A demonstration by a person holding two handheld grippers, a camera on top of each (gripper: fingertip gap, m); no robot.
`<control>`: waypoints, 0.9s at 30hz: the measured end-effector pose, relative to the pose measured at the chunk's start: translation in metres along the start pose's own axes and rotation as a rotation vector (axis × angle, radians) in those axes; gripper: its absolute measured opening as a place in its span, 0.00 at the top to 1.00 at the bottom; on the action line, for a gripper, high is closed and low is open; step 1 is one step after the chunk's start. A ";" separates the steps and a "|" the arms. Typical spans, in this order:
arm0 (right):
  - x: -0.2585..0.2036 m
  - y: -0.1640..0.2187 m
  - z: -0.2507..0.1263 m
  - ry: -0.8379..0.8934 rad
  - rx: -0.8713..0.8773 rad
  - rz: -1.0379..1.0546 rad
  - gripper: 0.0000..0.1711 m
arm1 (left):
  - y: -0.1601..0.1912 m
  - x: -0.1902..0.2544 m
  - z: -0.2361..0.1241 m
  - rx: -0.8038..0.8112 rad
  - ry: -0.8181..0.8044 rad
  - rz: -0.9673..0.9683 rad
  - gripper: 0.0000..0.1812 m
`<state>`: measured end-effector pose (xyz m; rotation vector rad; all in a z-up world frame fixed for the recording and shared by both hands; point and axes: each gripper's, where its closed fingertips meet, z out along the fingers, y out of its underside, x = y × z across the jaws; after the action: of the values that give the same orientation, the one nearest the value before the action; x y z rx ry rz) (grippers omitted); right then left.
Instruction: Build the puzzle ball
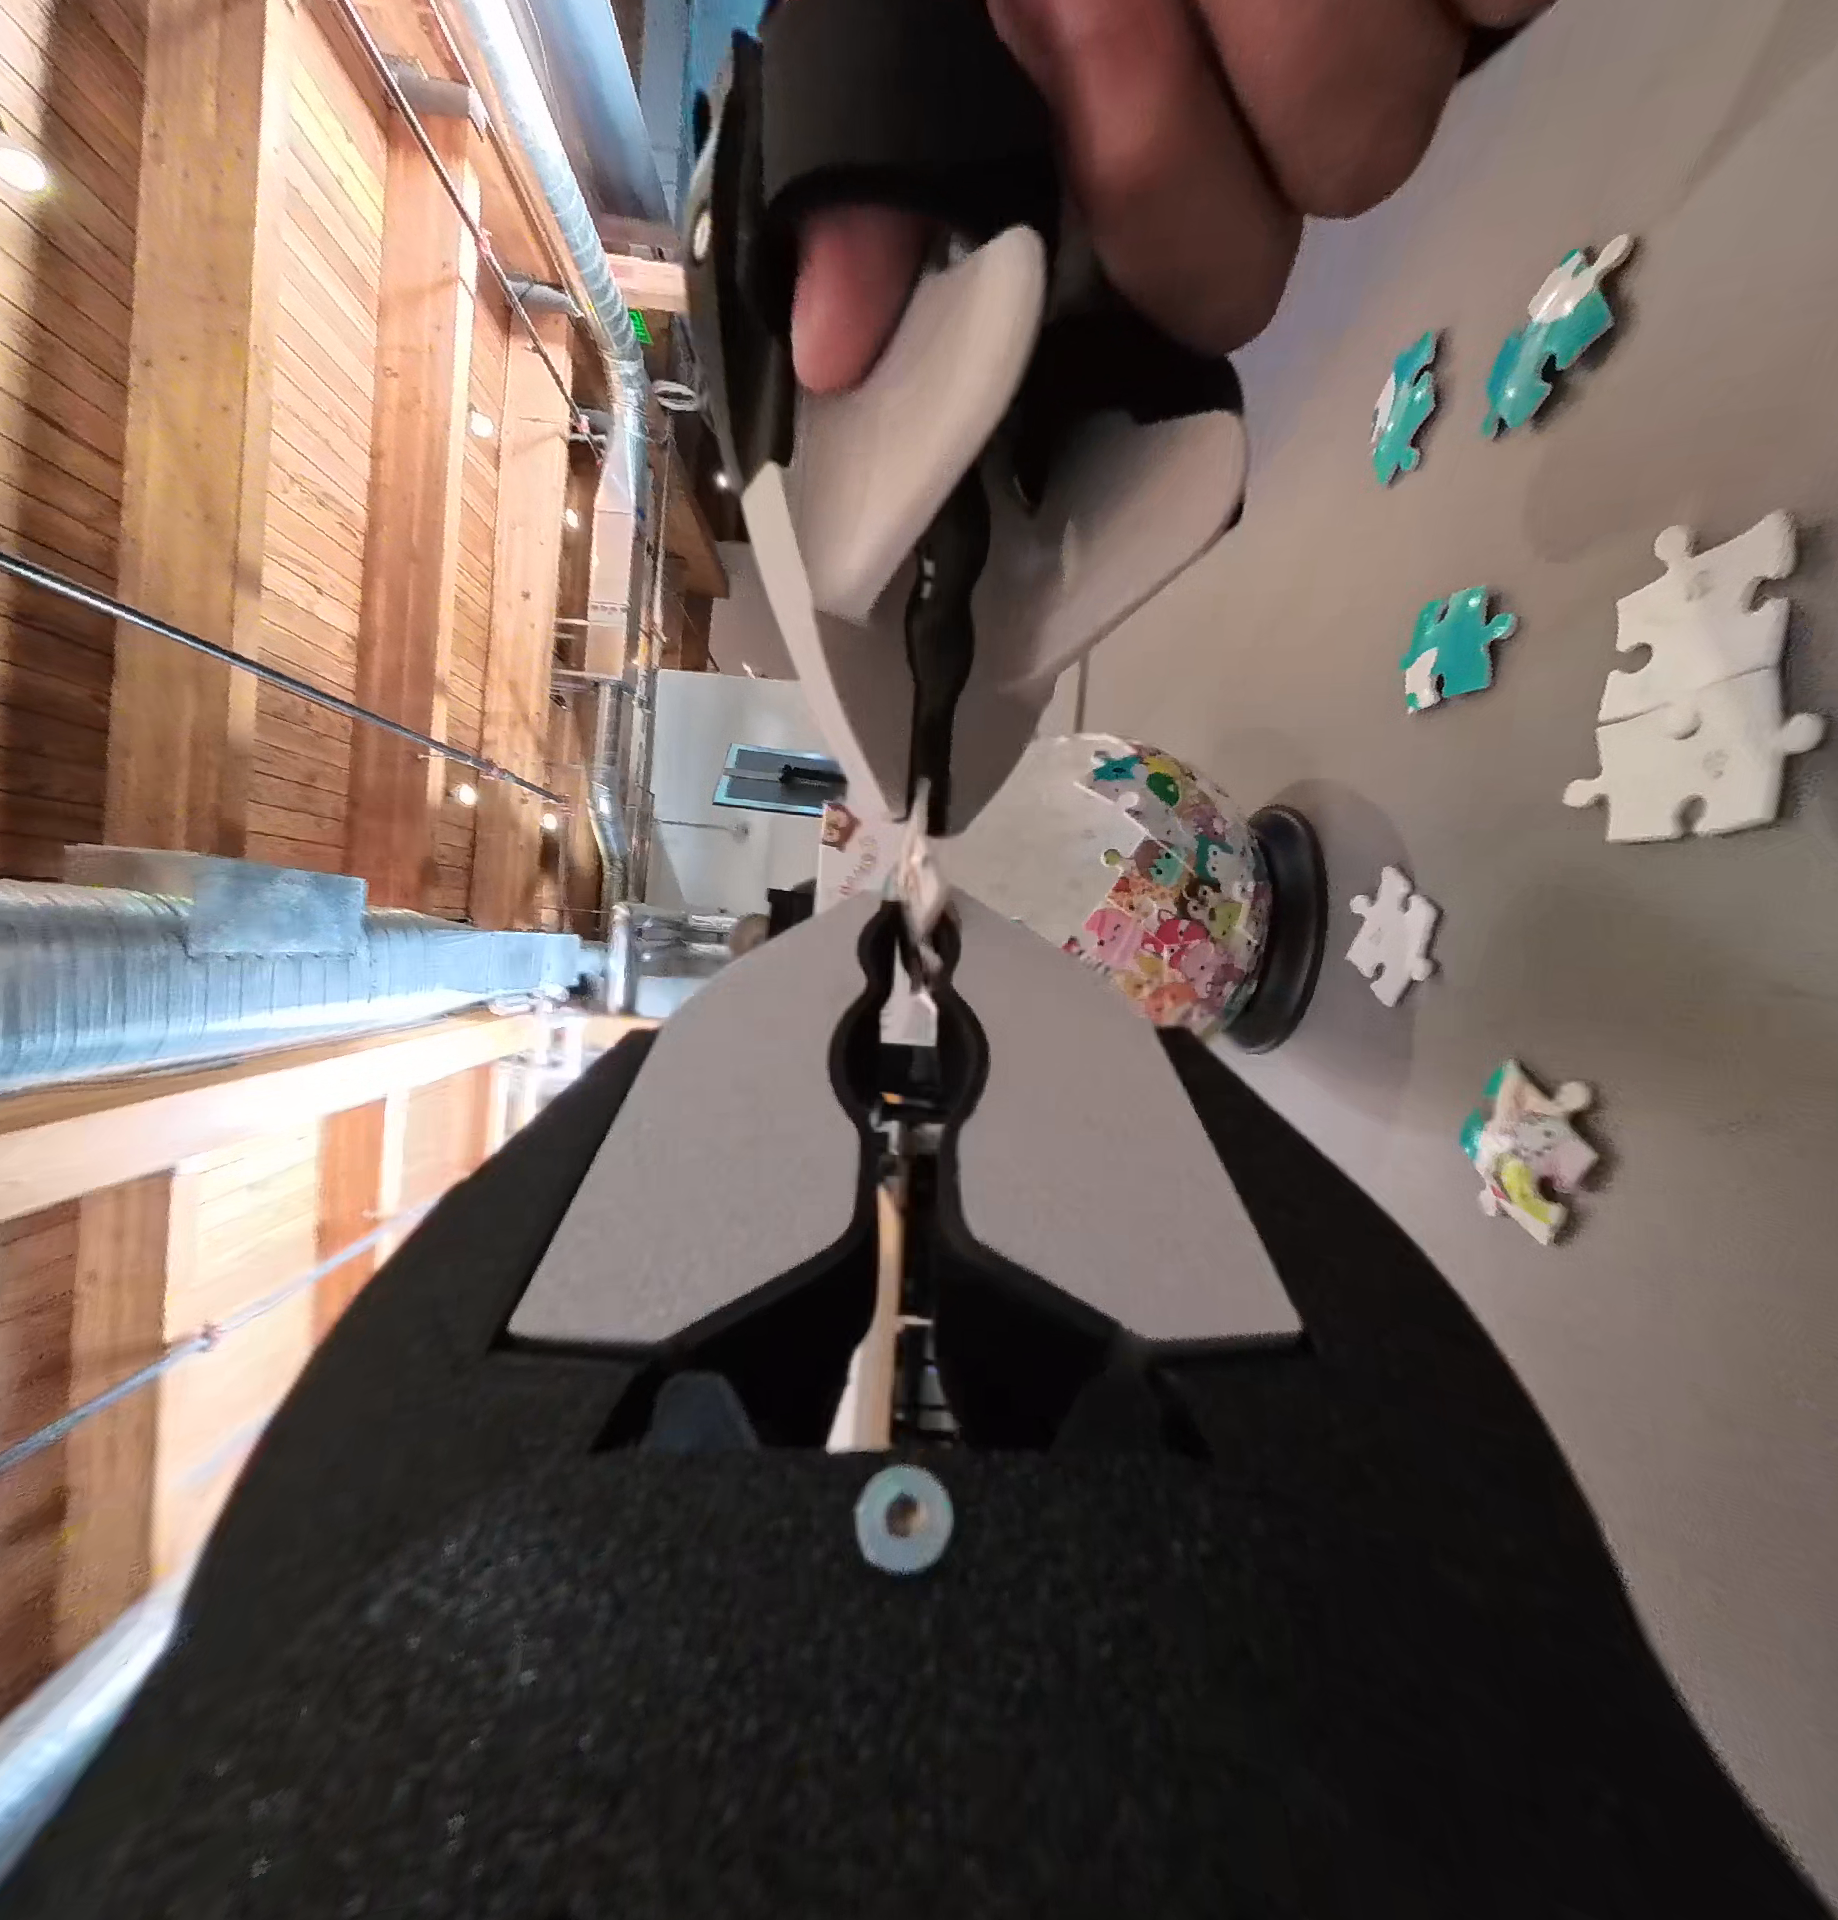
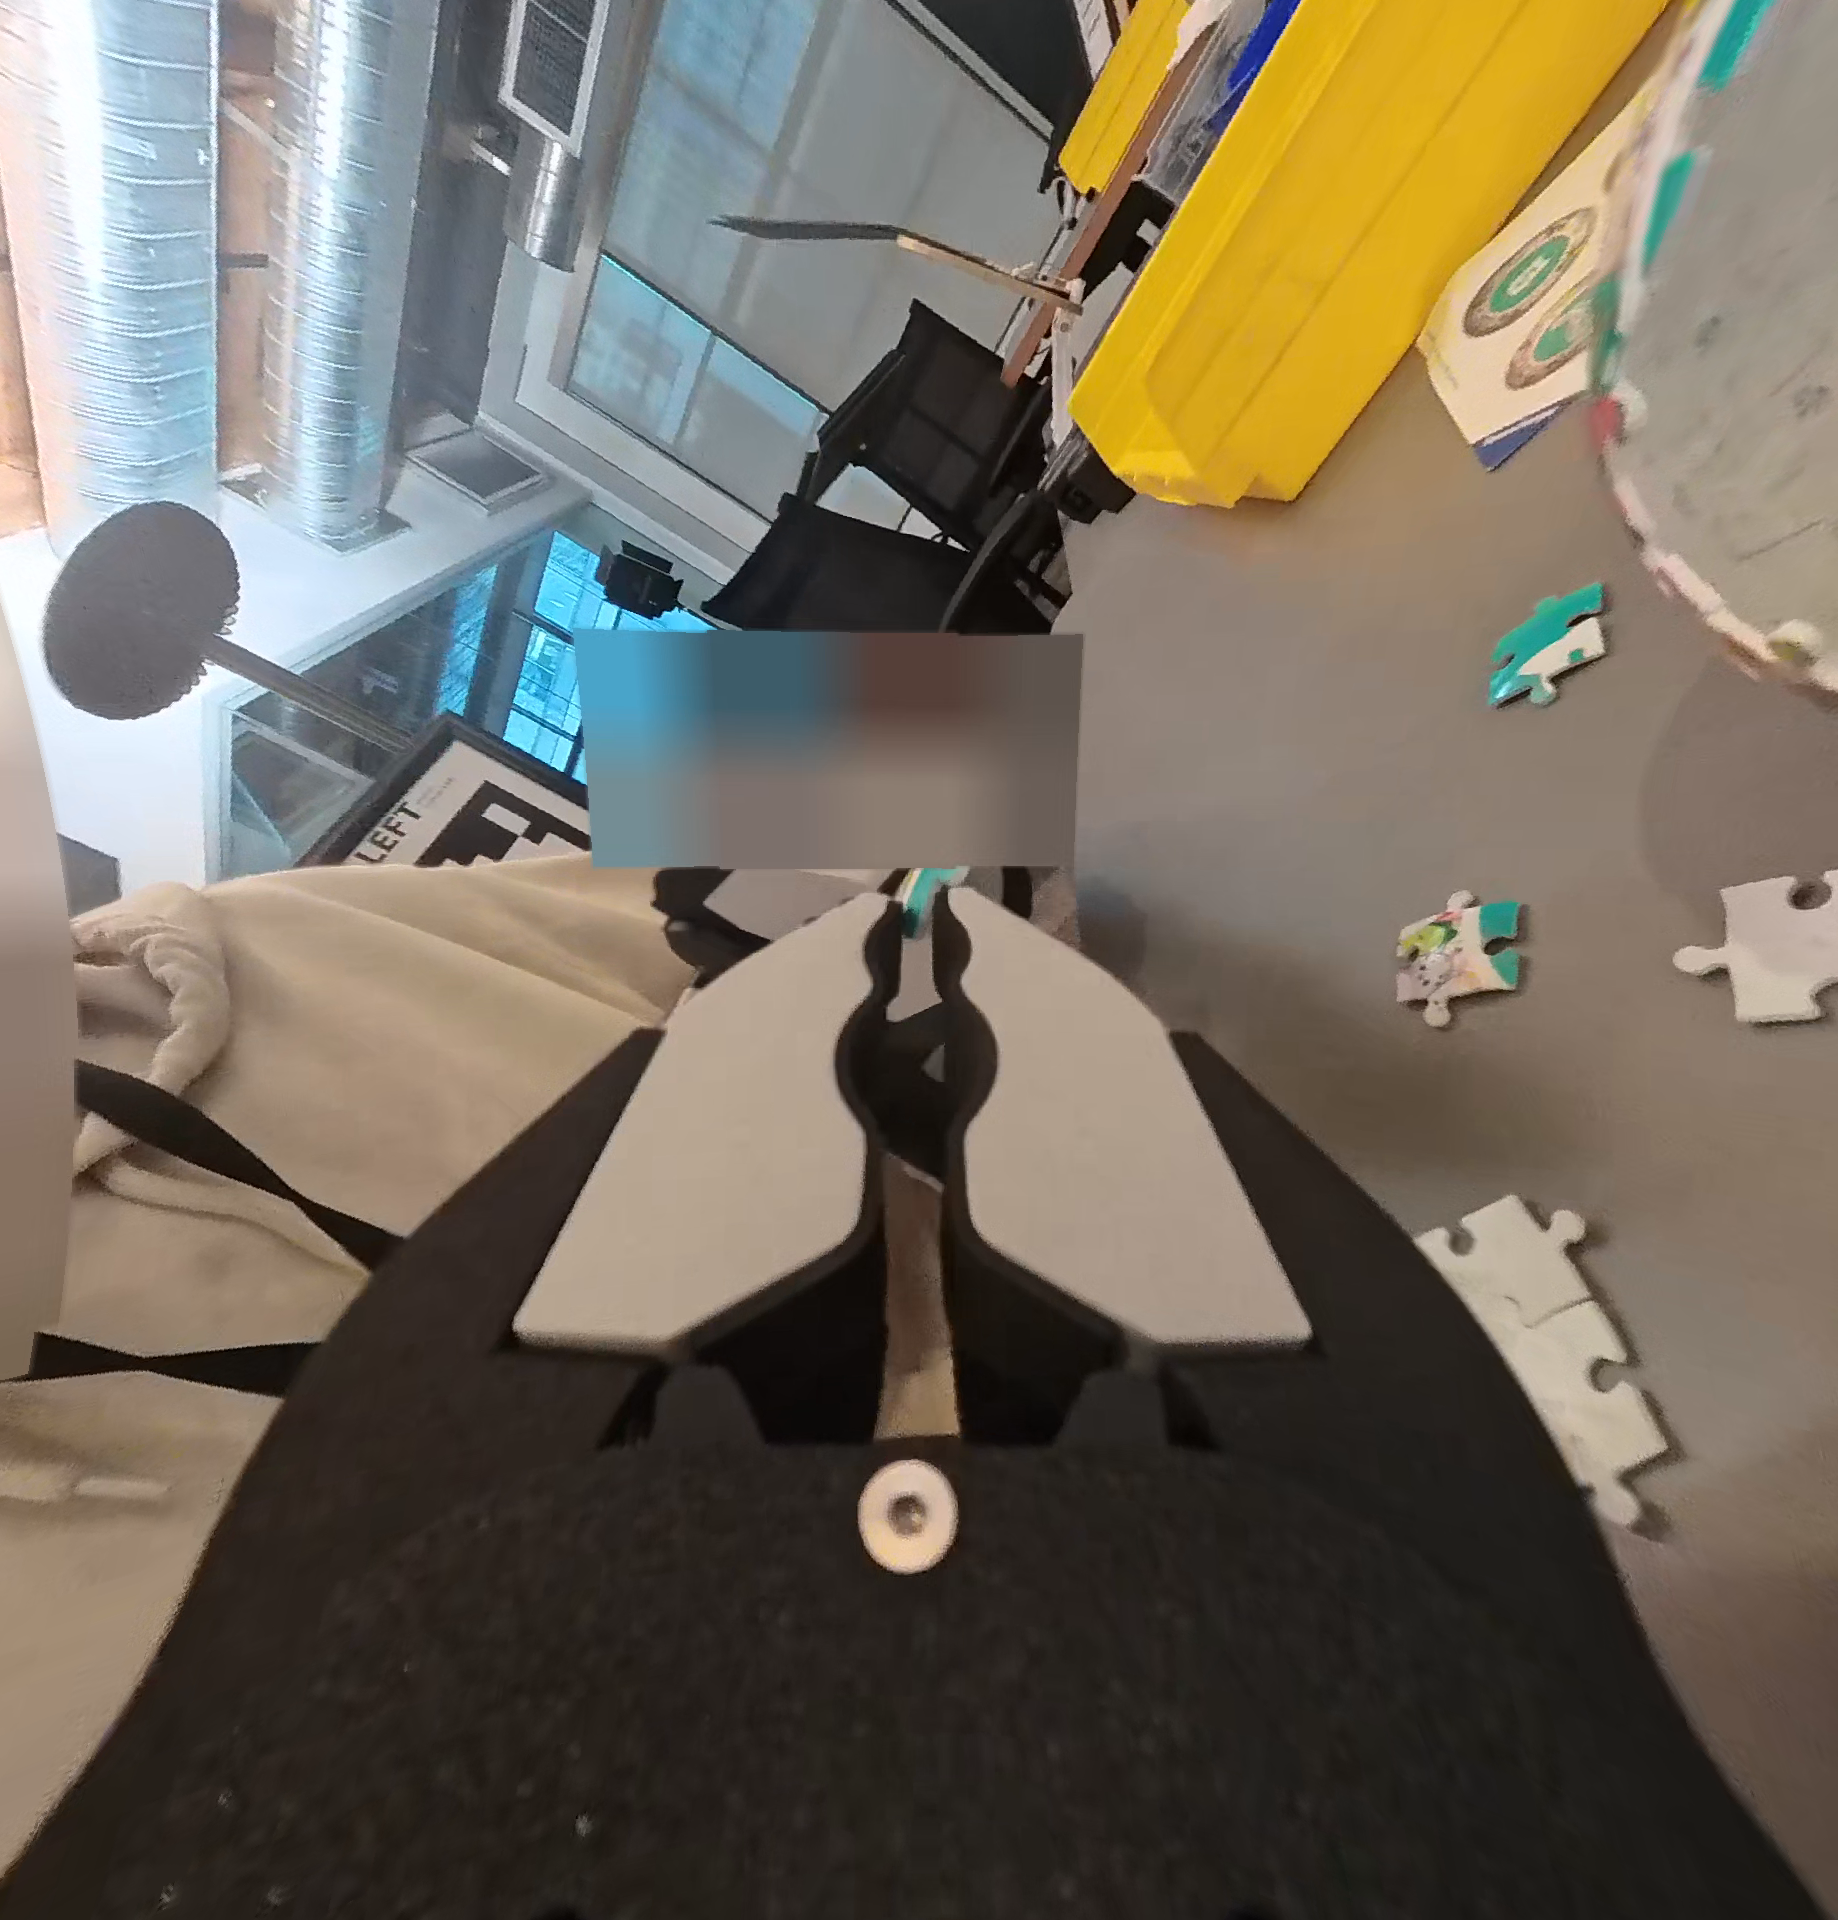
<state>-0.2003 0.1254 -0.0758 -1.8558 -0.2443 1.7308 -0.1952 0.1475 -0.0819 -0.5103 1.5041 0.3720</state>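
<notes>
The partly built puzzle ball (image 1: 1154, 883) has a colourful cartoon print and sits on a black ring stand (image 1: 1294, 925) on the grey table. In the right wrist view it looms blurred at the upper right (image 2: 1777, 364). My left gripper (image 1: 910, 920) is shut on a thin white puzzle piece (image 1: 920, 904), held edge-on in the air in front of the ball. My right gripper (image 1: 930, 821), held by a hand, meets it tip to tip from above. In its own view the right gripper (image 2: 925, 899) is shut on a teal-edged piece (image 2: 923, 888). I cannot tell whether they hold one piece or two.
Loose pieces lie on the table (image 1: 1673, 1351): teal ones (image 1: 1549, 343), (image 1: 1455, 644), two joined white ones (image 1: 1704, 707), a single white one (image 1: 1398, 935) and a colourful one (image 1: 1528, 1148). Yellow bins (image 2: 1279, 260) and a printed card (image 2: 1517, 301) stand at the table's far end. A cream sleeve (image 2: 323, 1039) is at the left.
</notes>
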 end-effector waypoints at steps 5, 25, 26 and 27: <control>0.010 -0.011 -0.009 0.040 -0.001 -0.087 0.99 | 0.000 0.016 0.000 -0.017 0.191 -0.310 0.87; 0.079 -0.070 -0.020 0.220 -0.147 -0.539 0.99 | 0.046 0.034 0.041 -0.040 0.561 -1.419 1.00; 0.080 -0.070 -0.020 0.221 -0.143 -0.541 0.99 | 0.045 0.036 0.043 -0.046 0.561 -1.401 1.00; 0.081 -0.071 -0.020 0.221 -0.141 -0.538 0.99 | 0.044 0.038 0.045 -0.050 0.564 -1.381 1.00</control>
<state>-0.1524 0.2183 -0.1082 -1.8413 -0.7183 1.1600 -0.1787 0.2057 -0.1241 -1.6149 1.3019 -0.8774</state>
